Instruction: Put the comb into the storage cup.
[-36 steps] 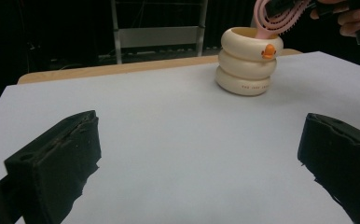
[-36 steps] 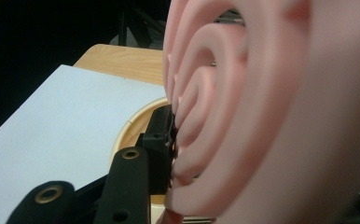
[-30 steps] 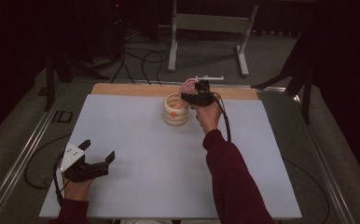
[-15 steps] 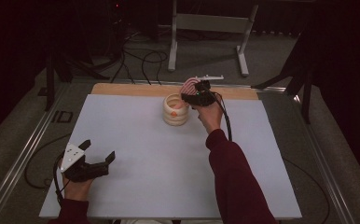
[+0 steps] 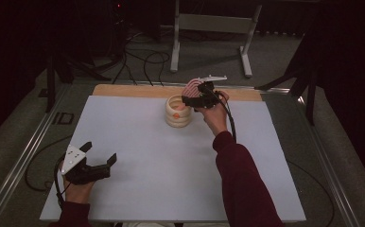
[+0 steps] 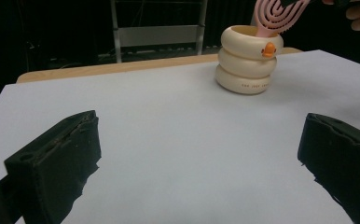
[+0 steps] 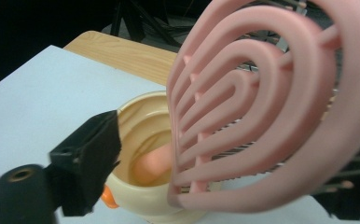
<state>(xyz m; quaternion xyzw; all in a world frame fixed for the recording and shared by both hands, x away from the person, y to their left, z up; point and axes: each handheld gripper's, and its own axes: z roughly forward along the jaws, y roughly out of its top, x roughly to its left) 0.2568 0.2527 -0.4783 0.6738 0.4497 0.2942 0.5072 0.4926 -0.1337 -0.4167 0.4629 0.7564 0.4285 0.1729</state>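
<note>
Place: looks like a lab or recording studio, not a home
Table (image 5: 138, 156): plain white surface, bare wooden strip along its far edge, metal rails down both sides
Backdrop: black curtains all round, room kept dark
Floor (image 5: 275, 61): grey carpet, loose black cables (image 5: 138, 61) trailing past the far left corner
Beyond the far edge: a grey metal stand (image 5: 213, 28) on two legs

Change record: my right gripper (image 5: 193, 96) edged slightly lower and closer over the cream ringed cup (image 5: 178, 111). The pink hairbrush (image 5: 190, 88) it carried sank with it, its handle end going further into the cup's mouth and its looped head leaning above the rim.
</note>
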